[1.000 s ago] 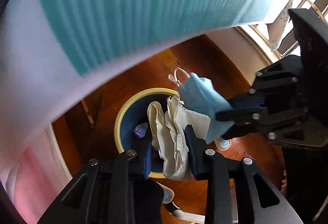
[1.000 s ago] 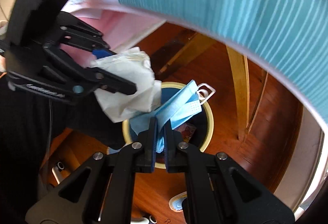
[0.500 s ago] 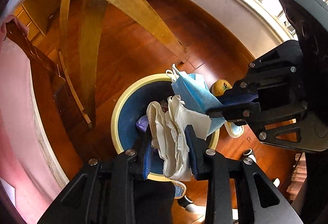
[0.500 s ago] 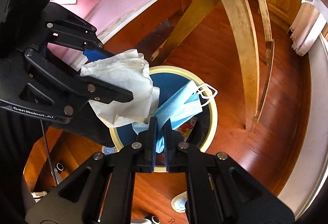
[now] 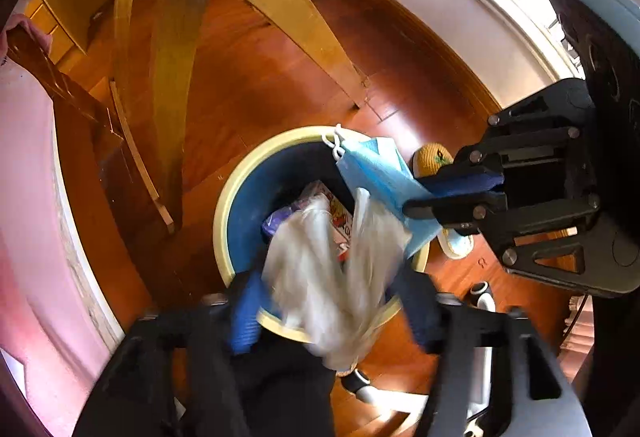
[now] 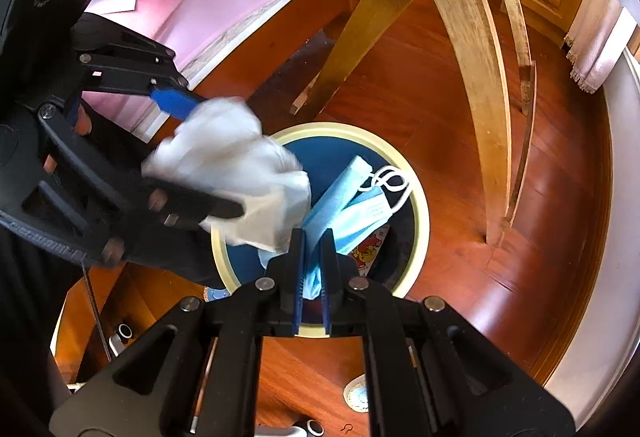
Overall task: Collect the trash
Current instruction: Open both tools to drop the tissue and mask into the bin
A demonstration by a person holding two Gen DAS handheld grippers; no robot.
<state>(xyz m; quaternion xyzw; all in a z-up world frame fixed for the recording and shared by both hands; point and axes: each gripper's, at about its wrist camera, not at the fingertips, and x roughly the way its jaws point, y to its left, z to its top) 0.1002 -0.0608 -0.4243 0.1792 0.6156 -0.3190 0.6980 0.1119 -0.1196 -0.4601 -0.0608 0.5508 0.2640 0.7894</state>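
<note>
Left wrist view: left claw (image 5: 332,313) opening, its pads clear of the blurred crumpled white paper (image 5: 332,277) between them.
Right wrist view: right claw (image 6: 312,269) pressed together, pinching a blue face mask (image 6: 348,205).
Trash bin (image 6: 416,197): blue inside, cream rim, on the wooden floor directly below both items; wrappers inside.

black hand-held gripper (image 6: 311,237): blue finger pads (image 6: 176,103), silver screws, triangular cut-outs.
</note>
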